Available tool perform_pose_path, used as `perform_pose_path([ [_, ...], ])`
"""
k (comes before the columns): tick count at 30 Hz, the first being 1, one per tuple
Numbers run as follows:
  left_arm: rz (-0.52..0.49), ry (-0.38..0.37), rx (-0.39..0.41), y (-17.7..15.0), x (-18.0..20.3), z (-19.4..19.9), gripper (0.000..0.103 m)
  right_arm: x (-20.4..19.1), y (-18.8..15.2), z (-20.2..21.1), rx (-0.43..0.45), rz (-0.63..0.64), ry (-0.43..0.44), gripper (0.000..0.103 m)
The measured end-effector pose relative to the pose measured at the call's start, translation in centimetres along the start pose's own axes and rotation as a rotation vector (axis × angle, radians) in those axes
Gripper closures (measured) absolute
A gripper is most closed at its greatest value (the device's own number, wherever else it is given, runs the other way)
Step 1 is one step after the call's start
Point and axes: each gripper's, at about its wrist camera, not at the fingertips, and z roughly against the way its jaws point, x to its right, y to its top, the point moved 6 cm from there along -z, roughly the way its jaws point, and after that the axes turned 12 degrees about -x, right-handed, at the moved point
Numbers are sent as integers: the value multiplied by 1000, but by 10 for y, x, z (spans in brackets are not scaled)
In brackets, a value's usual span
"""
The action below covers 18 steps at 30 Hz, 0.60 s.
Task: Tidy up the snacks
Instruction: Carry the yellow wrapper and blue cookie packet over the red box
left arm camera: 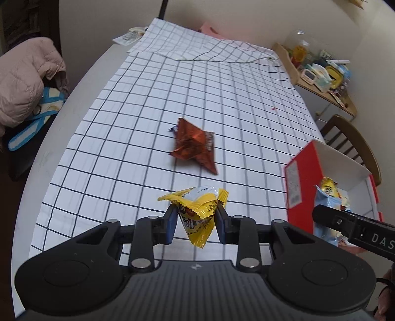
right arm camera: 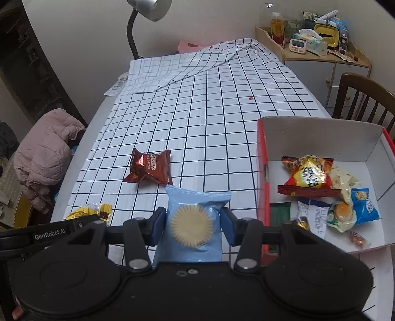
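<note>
Box (right arm camera: 321,128) – several snacks in | left gripper (left arm camera: 196,217) clamps yellow packet (left arm camera: 197,210) | right gripper (right arm camera: 193,222) clamps blue packet (right arm camera: 195,222) | brown packet (right arm camera: 149,168) – left on cloth.

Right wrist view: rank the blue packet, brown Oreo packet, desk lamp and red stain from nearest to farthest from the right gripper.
1. Blue packet, clamped in the right gripper.
2. Brown Oreo packet, ahead, slightly left.
3. Red stain, mid-cloth, right.
4. Desk lamp, far end, left.
</note>
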Motion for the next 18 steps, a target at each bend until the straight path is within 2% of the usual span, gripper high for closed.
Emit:
perform_pose_path([
  [6, -78, -30, -6, -9, 49, 17, 71, 28, -4, 29, 21, 3, 20, 57],
  [18, -258, -54, -24, -17, 159, 18, 71, 115, -10, 62, 36, -15, -31, 56],
])
